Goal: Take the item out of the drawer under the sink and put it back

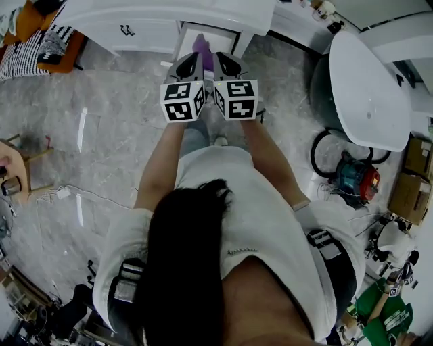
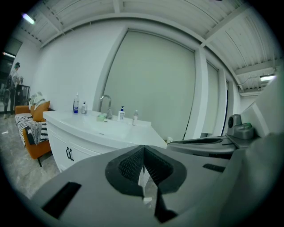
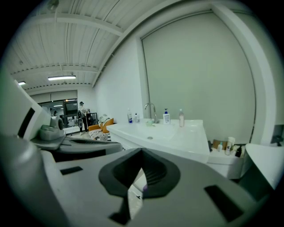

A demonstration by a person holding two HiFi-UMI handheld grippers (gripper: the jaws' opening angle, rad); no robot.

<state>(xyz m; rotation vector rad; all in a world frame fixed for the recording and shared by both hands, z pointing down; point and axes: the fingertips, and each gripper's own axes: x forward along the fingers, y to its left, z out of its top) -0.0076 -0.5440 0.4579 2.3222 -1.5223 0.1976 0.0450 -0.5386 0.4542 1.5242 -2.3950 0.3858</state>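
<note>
In the head view my two grippers are held side by side at chest height, pointing at the white sink cabinet (image 1: 162, 20). A drawer (image 1: 223, 35) stands open under the sink, with a purple item (image 1: 201, 46) showing in it just past the jaw tips. My left gripper (image 1: 191, 62) (image 2: 143, 148) is shut with nothing in it. The right gripper (image 1: 223, 61) (image 3: 141, 154) is shut and empty too. A speck of the purple item (image 3: 145, 187) shows through the slit under its tips. Both are short of the drawer.
The sink top (image 2: 106, 126) carries a tap (image 2: 105, 104) and several bottles. An orange chair with a striped cloth (image 1: 40, 40) stands to the left. A white bathtub (image 1: 369, 88) lies to the right, with a small machine and hose (image 1: 355, 177) and cardboard boxes (image 1: 413, 189) near it.
</note>
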